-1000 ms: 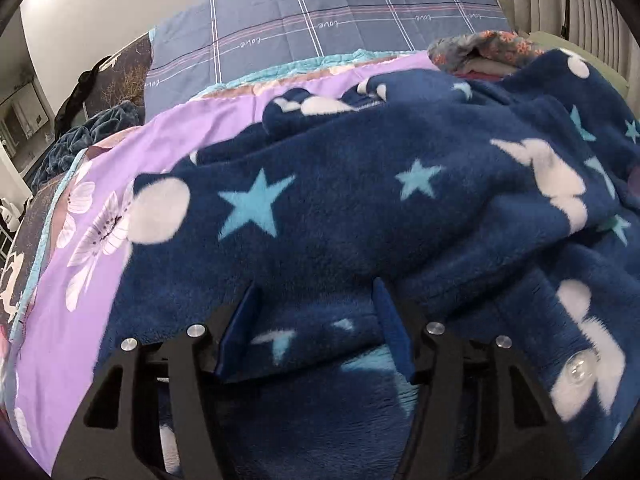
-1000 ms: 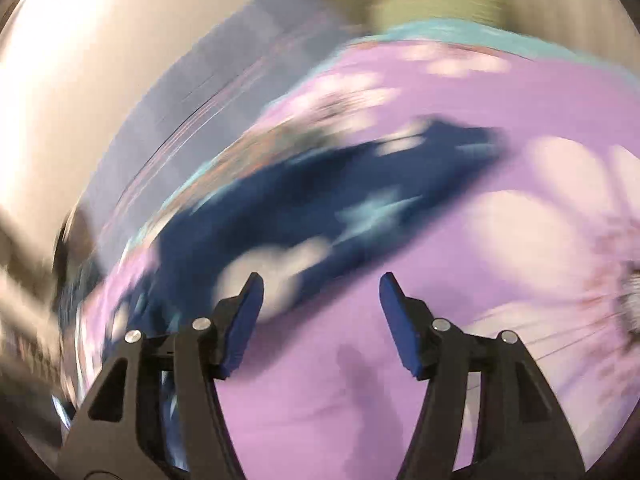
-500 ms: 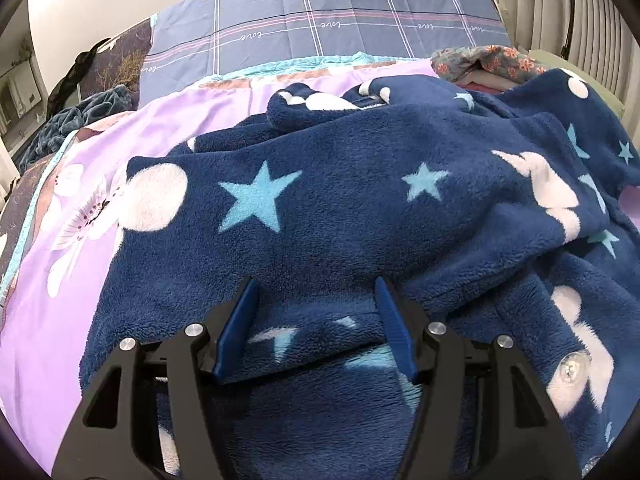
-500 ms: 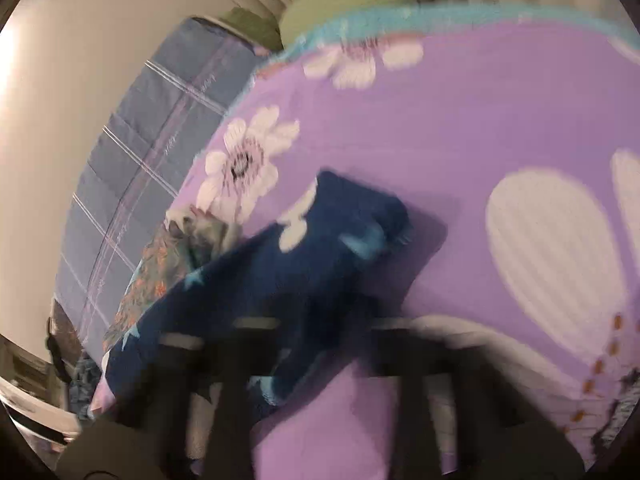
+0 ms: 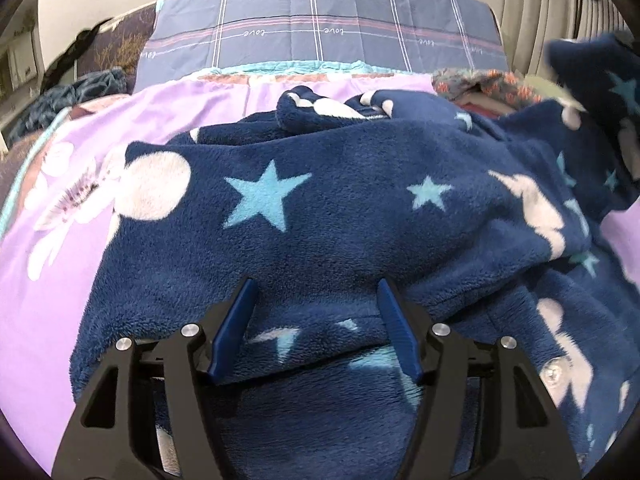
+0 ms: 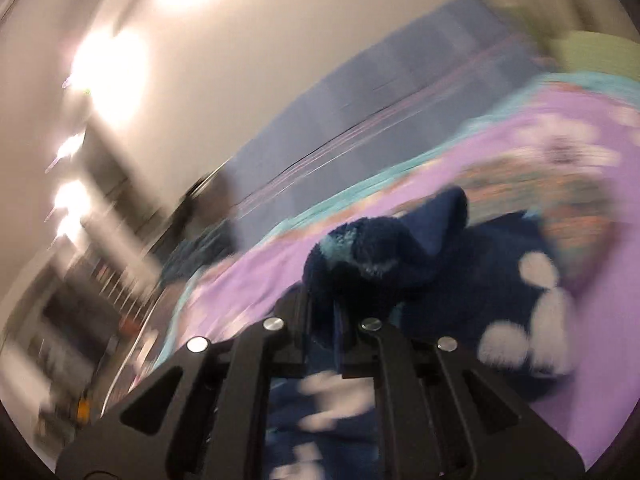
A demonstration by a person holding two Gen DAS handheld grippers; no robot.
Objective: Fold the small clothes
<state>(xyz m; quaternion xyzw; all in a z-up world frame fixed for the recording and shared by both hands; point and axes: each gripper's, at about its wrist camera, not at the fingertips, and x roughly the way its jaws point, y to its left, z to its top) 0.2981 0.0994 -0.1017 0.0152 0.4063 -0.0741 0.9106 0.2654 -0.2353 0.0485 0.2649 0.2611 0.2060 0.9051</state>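
Note:
A navy fleece garment (image 5: 320,216) with light blue stars and white blobs lies spread on the purple flowered bedsheet (image 5: 52,280). My left gripper (image 5: 316,320) is open, its blue fingers resting over a folded edge of the fleece, gripping nothing. My right gripper (image 6: 328,320) is shut on an end of the navy fleece garment (image 6: 372,256) and holds it lifted above the bed; that raised end shows at the far right of the left wrist view (image 5: 596,80). The right wrist view is blurred by motion.
A grey-blue checked pillow (image 5: 320,28) lies at the head of the bed. A patterned orange and grey cloth (image 5: 480,80) lies beyond the fleece. Dark clothes (image 5: 76,92) sit at the far left. A curtain (image 5: 540,8) hangs at the right.
My right gripper came down onto an end of the fleece, shut on it and lifted it with a fast swing. My left gripper stayed open in place on the garment.

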